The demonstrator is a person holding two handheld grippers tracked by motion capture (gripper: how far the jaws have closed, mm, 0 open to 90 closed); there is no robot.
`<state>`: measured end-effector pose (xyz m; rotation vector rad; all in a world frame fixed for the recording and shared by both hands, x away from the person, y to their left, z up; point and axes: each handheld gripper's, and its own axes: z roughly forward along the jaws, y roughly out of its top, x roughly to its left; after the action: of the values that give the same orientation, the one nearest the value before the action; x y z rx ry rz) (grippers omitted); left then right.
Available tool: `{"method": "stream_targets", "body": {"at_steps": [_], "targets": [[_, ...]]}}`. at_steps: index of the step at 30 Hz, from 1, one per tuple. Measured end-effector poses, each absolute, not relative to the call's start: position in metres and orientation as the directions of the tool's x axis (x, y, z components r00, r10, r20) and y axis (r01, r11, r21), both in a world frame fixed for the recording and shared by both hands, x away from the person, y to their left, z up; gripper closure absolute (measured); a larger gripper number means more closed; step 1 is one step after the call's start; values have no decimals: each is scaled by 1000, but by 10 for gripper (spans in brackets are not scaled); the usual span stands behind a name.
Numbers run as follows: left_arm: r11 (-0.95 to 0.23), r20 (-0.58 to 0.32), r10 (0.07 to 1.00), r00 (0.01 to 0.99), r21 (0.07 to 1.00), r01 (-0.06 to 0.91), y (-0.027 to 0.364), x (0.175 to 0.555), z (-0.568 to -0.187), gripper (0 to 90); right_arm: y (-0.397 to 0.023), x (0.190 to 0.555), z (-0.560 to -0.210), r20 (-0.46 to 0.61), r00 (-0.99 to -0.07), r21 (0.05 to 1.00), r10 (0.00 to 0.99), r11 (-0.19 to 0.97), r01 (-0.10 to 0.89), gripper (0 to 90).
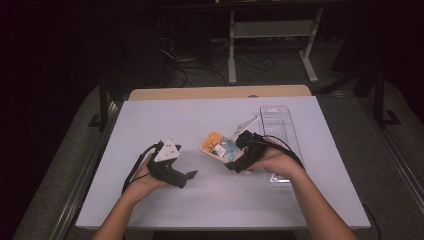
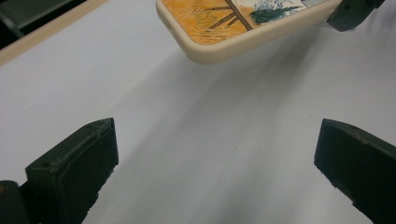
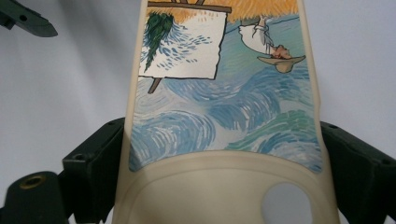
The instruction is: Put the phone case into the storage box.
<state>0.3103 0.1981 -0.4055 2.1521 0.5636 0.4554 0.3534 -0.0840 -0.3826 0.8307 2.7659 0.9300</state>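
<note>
The right gripper (image 1: 239, 159) is clamped across a painted phone case (image 3: 224, 121), its two black jaws pressing the cream side walls near the camera-cutout end. In the high view the case (image 1: 216, 145) lies out toward the middle of the white worktop (image 1: 210, 200), slightly right of centre and nearer the far edge than the near one. In the left gripper view its orange corner (image 2: 210, 28) appears to hang just clear of the surface with a soft shadow beneath, so it seems lifted rather than resting, though the gap is hard to judge.

The left gripper (image 1: 186, 176) sits well apart toward the left, low over the worktop, jaws spread wide with nothing between them, aimed at the case's free end.

A clear plastic tray (image 1: 280, 125) stands along the right edge of the worktop, just beyond the right hand (image 1: 272, 162). Something pale lies between the case and the tray; what it is cannot be told.

The step in hand looks like carrying or presenting the case while one gripper holds it. The next move probably calls for the left gripper to close in on the orange end and take a matching grip on the side walls, with the right grip kept firm so the soft case does not twist or slip.
</note>
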Motion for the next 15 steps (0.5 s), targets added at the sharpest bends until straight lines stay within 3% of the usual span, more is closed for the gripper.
{"method": "stream_targets", "body": {"at_steps": [15], "targets": [[-599,245,502,830,791,129,195,306,-403,0,-82,352,-384,74,-852,590,518,667,456,102]]}}
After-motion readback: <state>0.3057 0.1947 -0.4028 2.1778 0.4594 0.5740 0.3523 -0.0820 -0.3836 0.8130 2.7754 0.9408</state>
